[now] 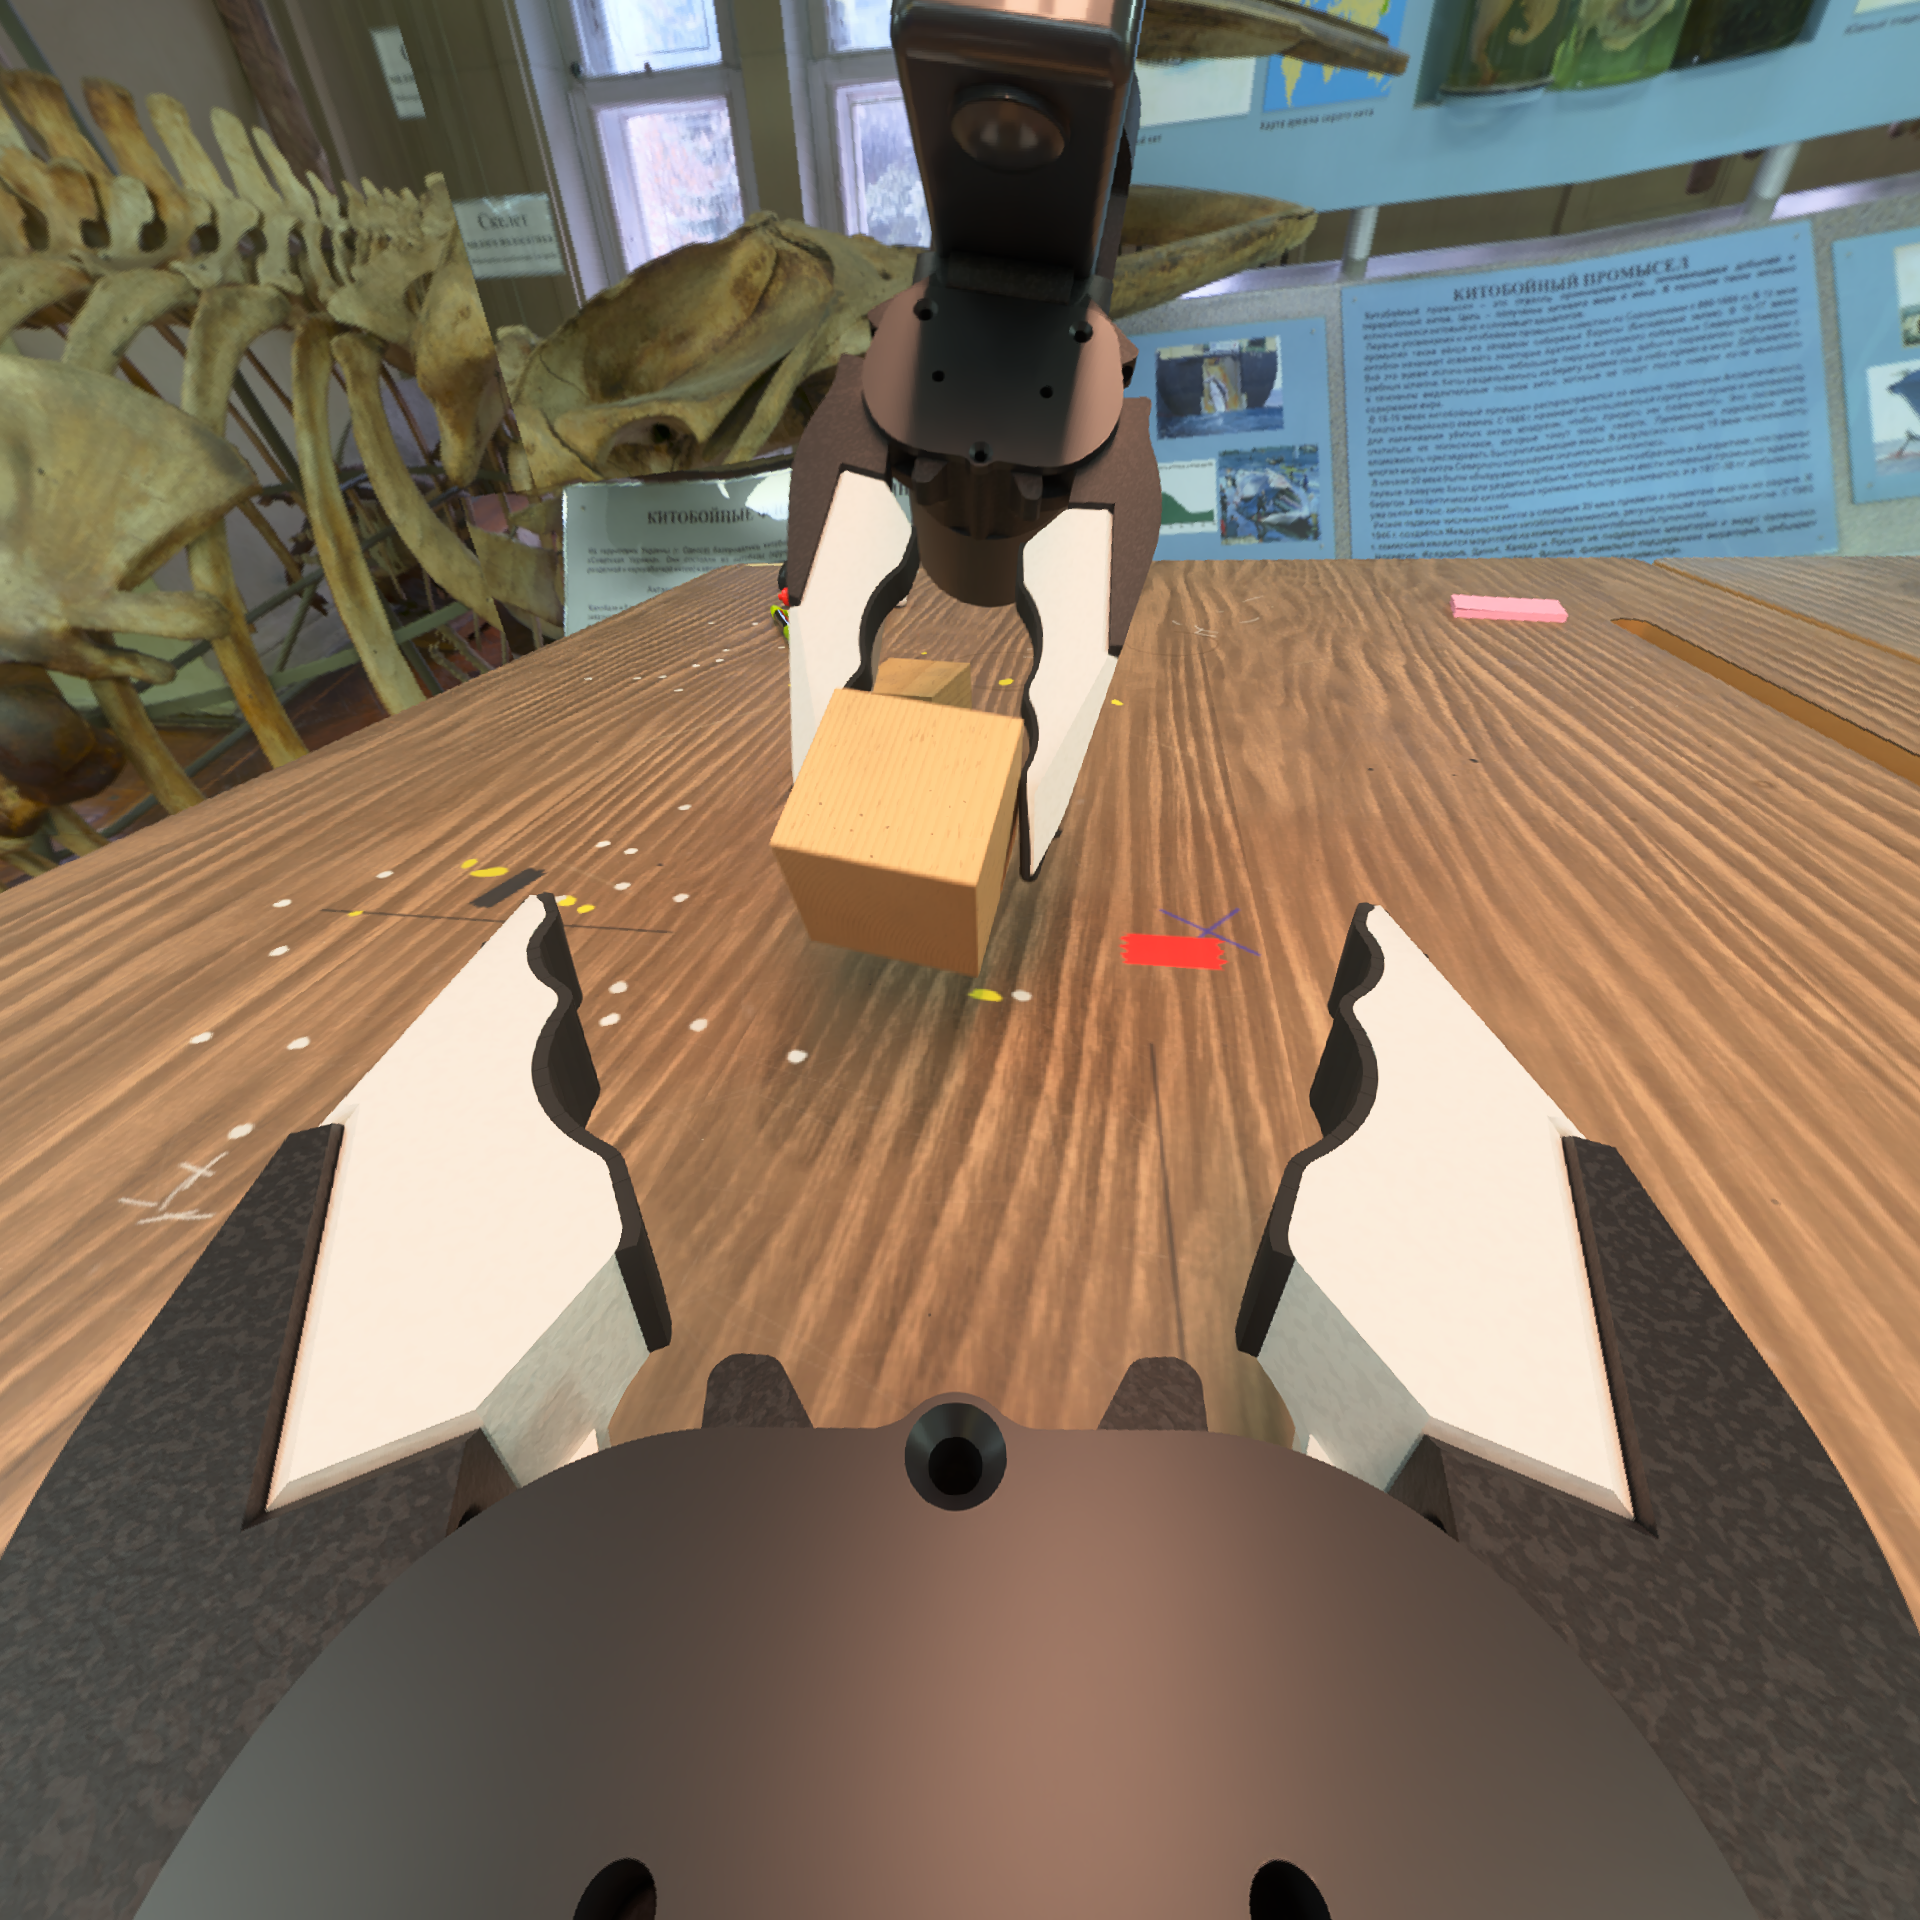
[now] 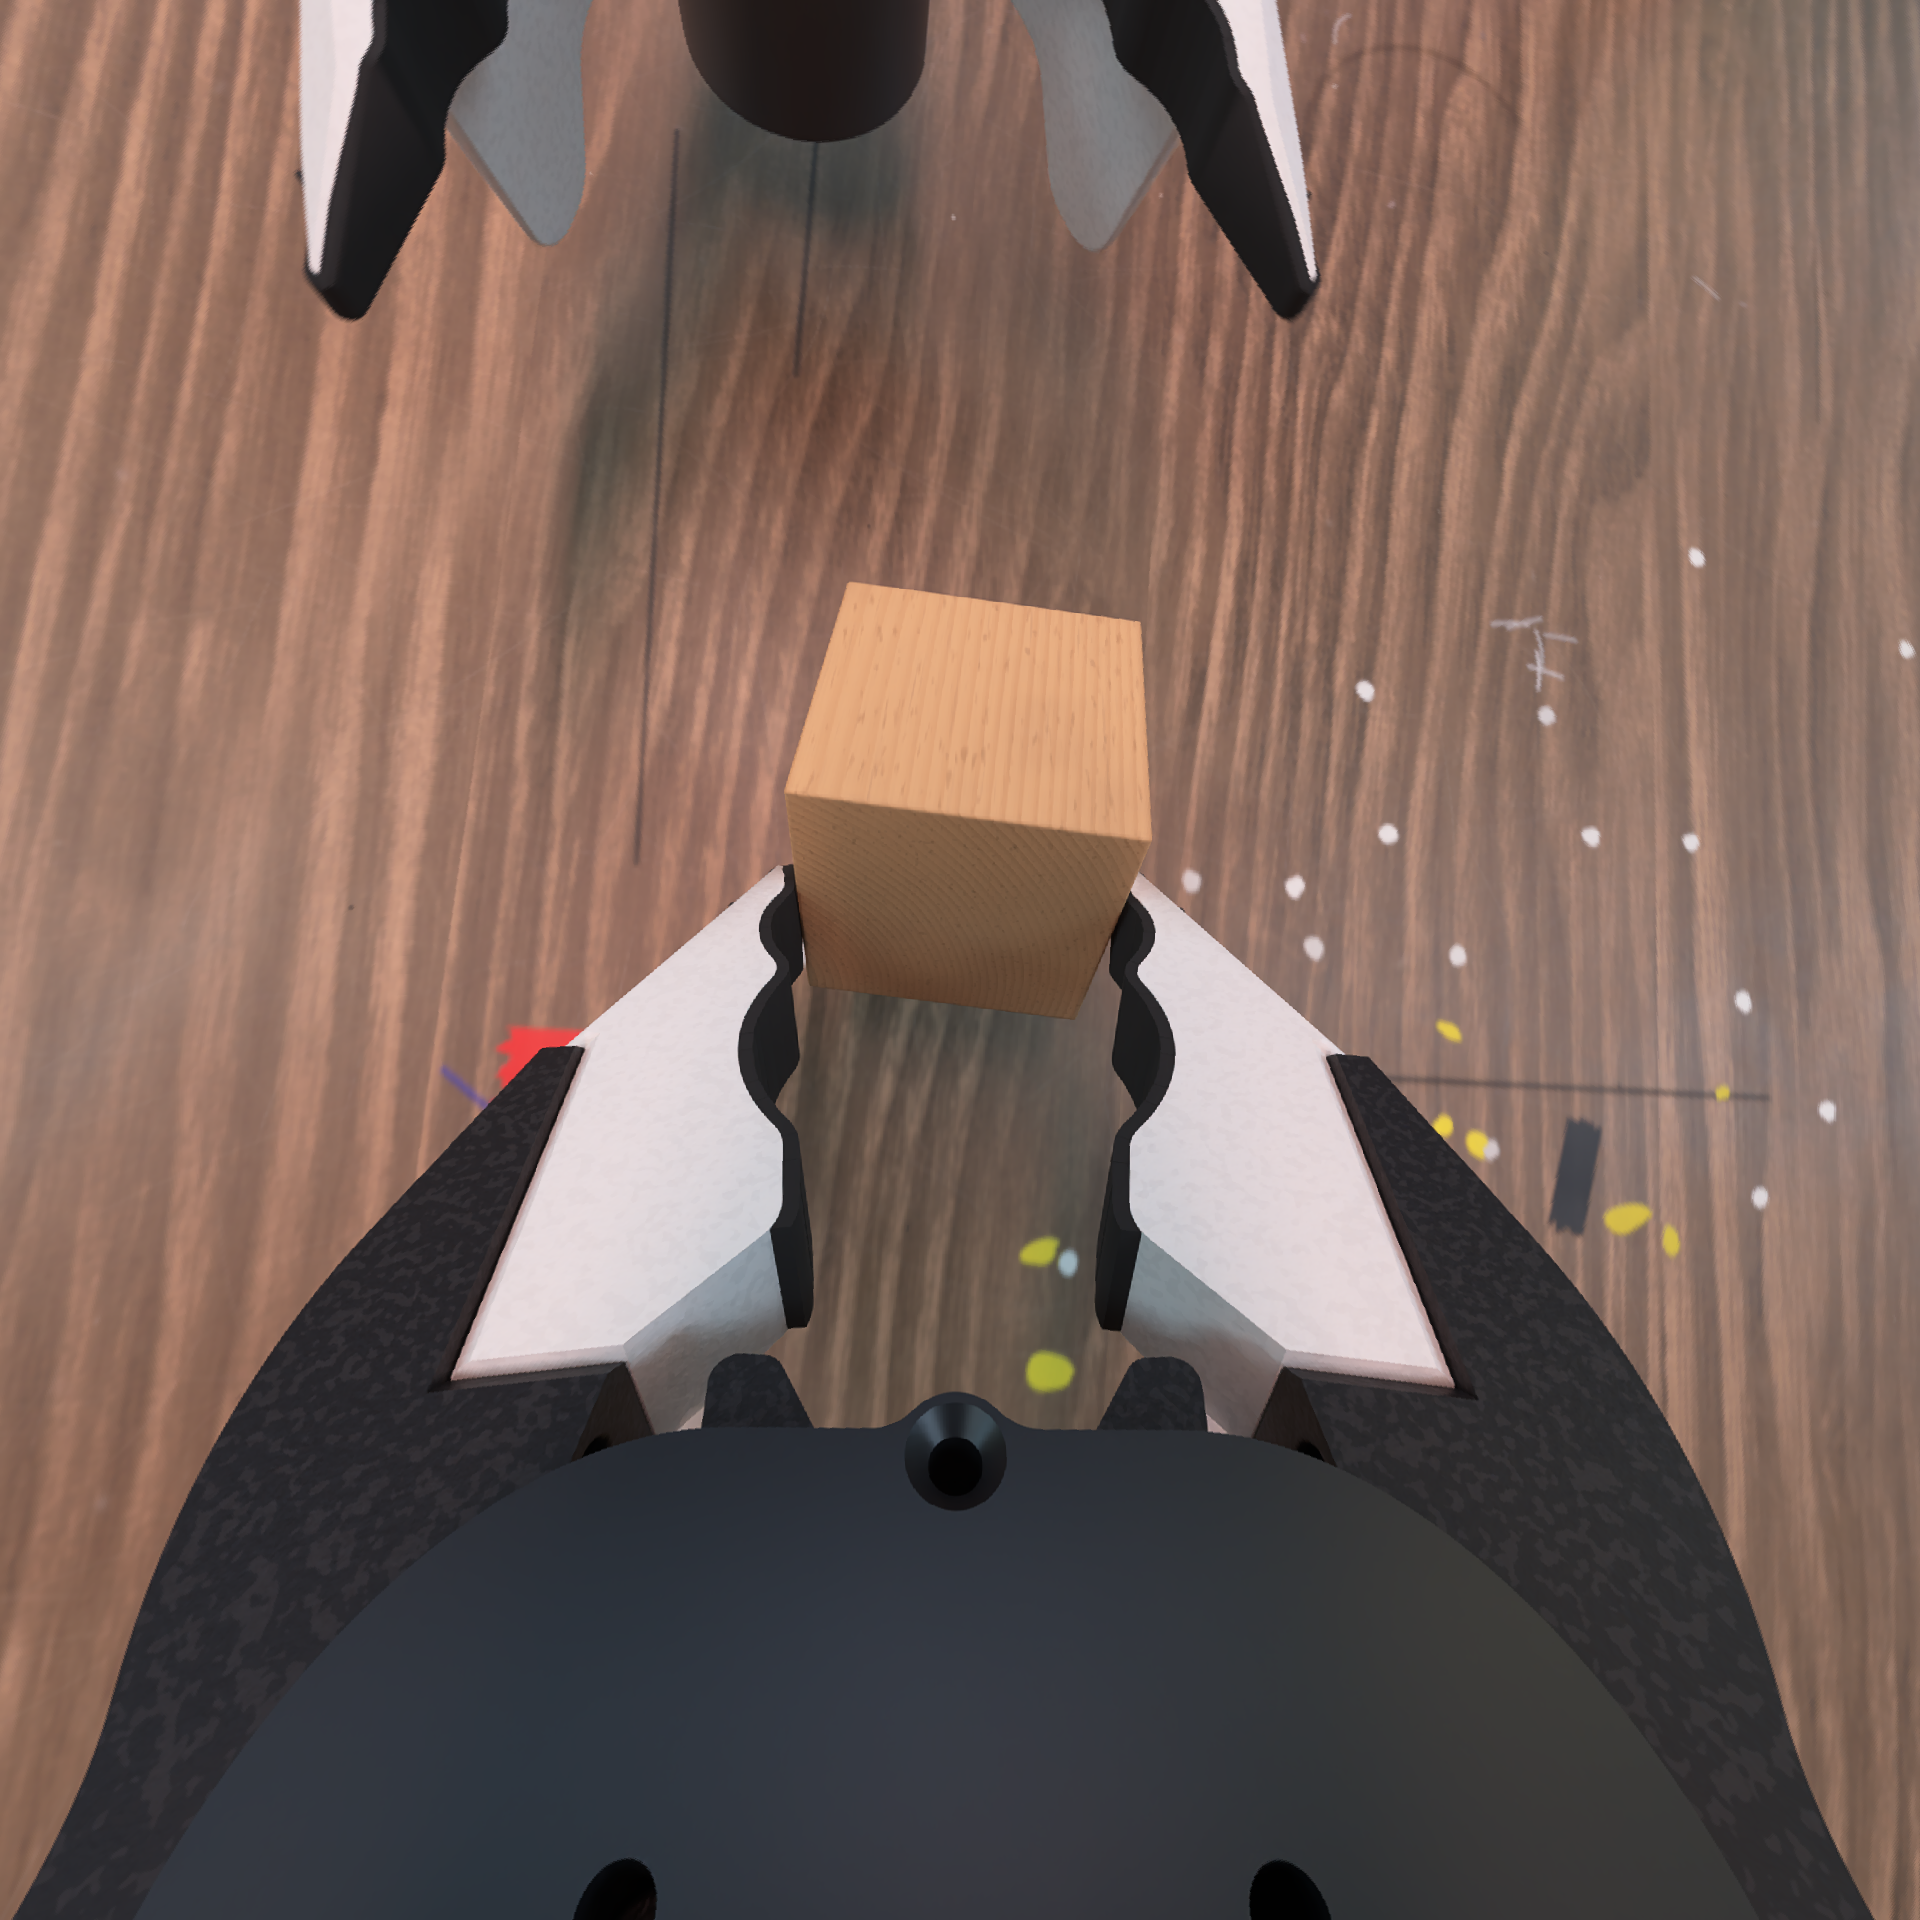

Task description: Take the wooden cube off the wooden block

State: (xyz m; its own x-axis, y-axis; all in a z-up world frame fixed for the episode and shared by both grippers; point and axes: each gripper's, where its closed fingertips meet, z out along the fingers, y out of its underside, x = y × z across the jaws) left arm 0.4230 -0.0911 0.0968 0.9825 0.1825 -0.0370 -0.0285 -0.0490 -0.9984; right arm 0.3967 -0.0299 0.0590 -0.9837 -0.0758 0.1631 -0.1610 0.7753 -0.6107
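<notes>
A light wooden cube (image 1: 899, 826) is gripped between the fingertips of my right gripper (image 1: 914, 821), which reaches down from the far side. The cube is tilted and sits a little above the table, with its shadow beneath. A smaller, darker wooden block (image 1: 925, 681) lies on the table just behind it, apart from the cube. In the right wrist view the cube (image 2: 971, 800) is pinched by my right gripper (image 2: 961, 904); the block is out of sight. My left gripper (image 1: 954, 914) is open and empty, short of the cube; it also shows in the right wrist view (image 2: 821, 301).
The wooden table (image 1: 1455, 1039) carries a red tape mark (image 1: 1172, 951), a pink pad (image 1: 1509, 609) at the far right, a long slot (image 1: 1766, 707) at the right edge, and paint specks. A white sign card (image 1: 675, 540) and a skeleton (image 1: 260, 416) stand beyond the far left edge.
</notes>
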